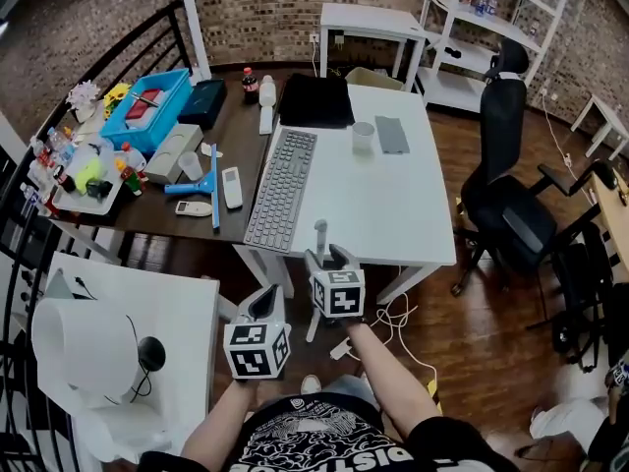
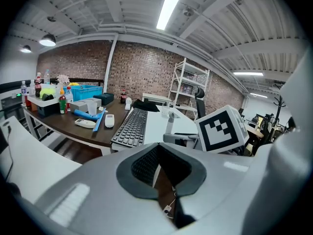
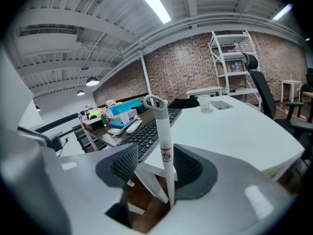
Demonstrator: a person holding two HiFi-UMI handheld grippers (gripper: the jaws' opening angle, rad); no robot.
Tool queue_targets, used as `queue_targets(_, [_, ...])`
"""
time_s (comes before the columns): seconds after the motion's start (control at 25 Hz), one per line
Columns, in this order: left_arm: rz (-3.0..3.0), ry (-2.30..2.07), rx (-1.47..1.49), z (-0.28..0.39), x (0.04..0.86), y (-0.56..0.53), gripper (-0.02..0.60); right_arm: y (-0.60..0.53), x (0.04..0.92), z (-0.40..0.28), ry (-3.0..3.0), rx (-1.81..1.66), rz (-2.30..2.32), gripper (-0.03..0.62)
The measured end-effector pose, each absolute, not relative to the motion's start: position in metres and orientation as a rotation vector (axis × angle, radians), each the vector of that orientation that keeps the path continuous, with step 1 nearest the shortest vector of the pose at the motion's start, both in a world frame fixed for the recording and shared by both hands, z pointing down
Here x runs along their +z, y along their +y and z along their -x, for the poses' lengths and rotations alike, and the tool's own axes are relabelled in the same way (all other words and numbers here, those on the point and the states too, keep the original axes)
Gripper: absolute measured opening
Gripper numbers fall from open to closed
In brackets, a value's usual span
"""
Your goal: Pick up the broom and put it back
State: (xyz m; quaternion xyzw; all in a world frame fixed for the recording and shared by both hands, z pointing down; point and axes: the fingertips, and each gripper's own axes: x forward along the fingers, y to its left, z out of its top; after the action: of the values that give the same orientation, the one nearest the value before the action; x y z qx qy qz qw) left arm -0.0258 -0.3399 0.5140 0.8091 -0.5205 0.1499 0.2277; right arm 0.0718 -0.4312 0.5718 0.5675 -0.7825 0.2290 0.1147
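The broom's white handle (image 1: 320,238), with a ring at its top, stands upright against the near edge of the white table (image 1: 413,214). Its lower end and head are hidden. In the right gripper view the handle (image 3: 164,146) rises between the two pads, close to the right pad, with a wide gap to the left pad. My right gripper (image 3: 154,156) is open around it. In the head view that gripper (image 1: 332,257) sits just behind the handle. My left gripper (image 1: 261,303) hangs lower left of it, over the floor. Its tips (image 2: 159,145) meet with nothing between them.
A grey keyboard (image 1: 280,190) lies at the seam between the white table and the dark cluttered table (image 1: 236,116). On the dark table lies a blue long-handled brush (image 1: 201,188). A black office chair (image 1: 506,195) stands to the right. Cables (image 1: 393,323) lie on the floor. A low white table (image 1: 157,303) is at the left.
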Motion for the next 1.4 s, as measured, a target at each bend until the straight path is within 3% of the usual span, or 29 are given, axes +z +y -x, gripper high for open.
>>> queue_targets(0.48, [-2.2,-1.451,0.436,0.035,0.516,-0.347,0.005,-0.463,0.597,-0.079,-2.203,0.668,-1.65,0.204])
queue_targets(0.72, [-2.179,-1.46,0.442,0.042,0.518,-0.347,0.005,-0.468,0.601,-0.083,-2.167,0.611,-1.677,0.1])
queue_targets(1.4, [-2.187,-1.442,0.418,0.036,0.52,-0.333,0.005,-0.43,0.593,-0.077,-2.249,0.533,-1.566,0.098])
